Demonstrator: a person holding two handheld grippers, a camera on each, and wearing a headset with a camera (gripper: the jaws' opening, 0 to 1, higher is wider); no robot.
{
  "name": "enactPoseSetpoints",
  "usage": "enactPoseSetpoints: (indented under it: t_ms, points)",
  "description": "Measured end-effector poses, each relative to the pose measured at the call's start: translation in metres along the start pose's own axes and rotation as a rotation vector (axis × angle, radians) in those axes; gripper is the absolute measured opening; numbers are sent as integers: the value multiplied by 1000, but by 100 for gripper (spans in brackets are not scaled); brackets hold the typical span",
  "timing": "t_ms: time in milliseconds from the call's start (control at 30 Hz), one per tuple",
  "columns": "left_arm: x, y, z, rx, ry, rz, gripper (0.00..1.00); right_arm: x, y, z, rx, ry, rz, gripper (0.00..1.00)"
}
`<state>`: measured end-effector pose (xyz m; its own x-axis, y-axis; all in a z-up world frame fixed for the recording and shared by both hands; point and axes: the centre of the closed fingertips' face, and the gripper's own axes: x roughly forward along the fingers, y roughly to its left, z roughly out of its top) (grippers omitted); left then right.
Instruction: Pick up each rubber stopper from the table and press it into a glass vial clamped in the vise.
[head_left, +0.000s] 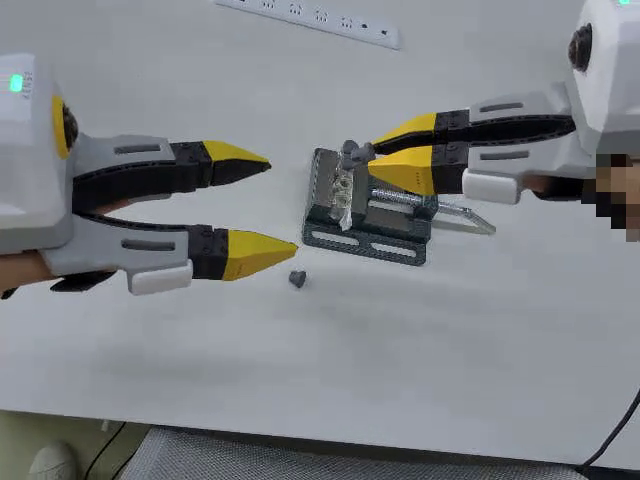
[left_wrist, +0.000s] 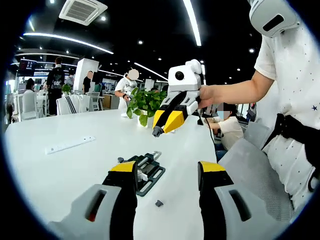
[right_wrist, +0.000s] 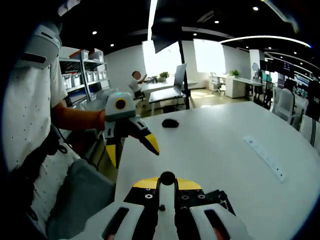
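Observation:
A dark metal vise (head_left: 372, 232) stands mid-table with a clear glass vial (head_left: 343, 192) clamped in its jaws. My right gripper (head_left: 372, 156) comes in from the right, shut on a grey rubber stopper (head_left: 351, 152) that hangs just over the vise's far end. Its own view shows that stopper (right_wrist: 167, 178) pinched at the tips of the right gripper (right_wrist: 167, 184). A second stopper (head_left: 297, 279) lies loose on the table in front of the vise. My left gripper (head_left: 280, 203) hovers open and empty left of the vise; the left gripper (left_wrist: 167, 170) looks over the vise (left_wrist: 146, 171) and the loose stopper (left_wrist: 158, 203).
A white power strip (head_left: 312, 14) lies at the table's far edge. The vise handle (head_left: 462, 216) sticks out to the right. A black mouse-like object (right_wrist: 170, 123) sits farther off on the table. People and chairs stand in the room beyond.

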<state>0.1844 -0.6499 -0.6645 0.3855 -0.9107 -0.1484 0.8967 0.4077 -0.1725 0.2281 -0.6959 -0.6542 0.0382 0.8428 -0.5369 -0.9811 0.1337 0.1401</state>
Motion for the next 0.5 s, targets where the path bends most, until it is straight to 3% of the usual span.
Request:
enactPoseSetpoints:
  t_ms: [500]
  points:
    - [-4,18,-33,50,78,68,76,18,-49,-25,-6,242,-72,5]
